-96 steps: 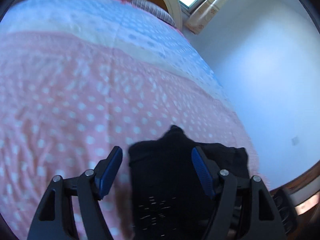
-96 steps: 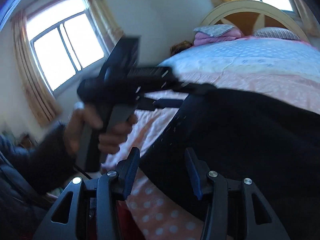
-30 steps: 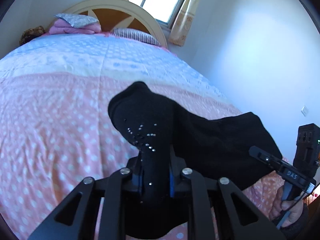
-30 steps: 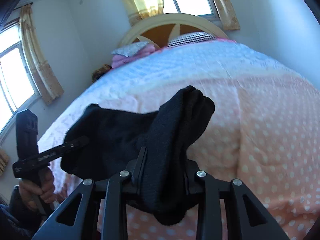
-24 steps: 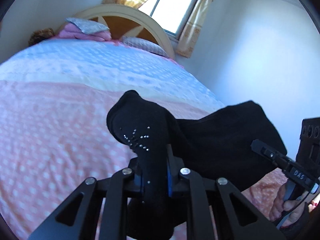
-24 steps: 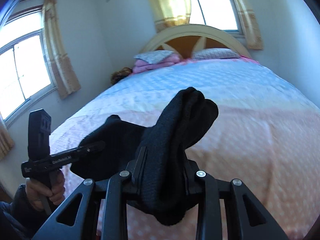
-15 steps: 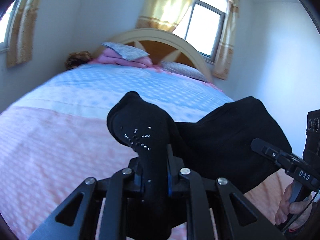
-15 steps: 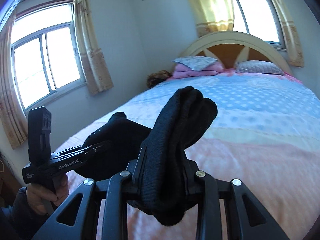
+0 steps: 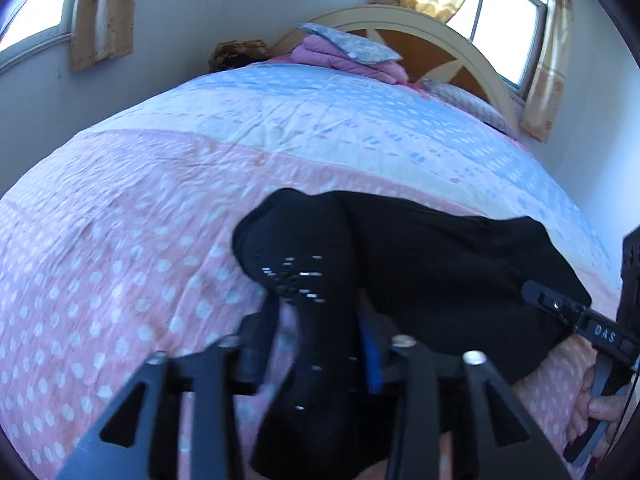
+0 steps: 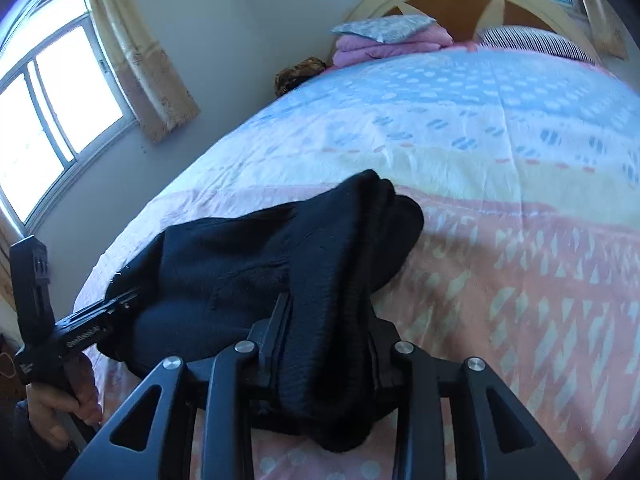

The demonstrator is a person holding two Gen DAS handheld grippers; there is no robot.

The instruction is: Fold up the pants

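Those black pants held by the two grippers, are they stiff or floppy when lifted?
Probably floppy: the black pants sag between the left gripper, whose jaws are opening, and the right gripper. Likely soft and thick: the cloth bunches in rounded folds.

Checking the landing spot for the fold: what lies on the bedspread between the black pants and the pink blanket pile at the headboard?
Nothing: both wrist views show only bare dotted bedspread between the pants and the pink blanket pile.
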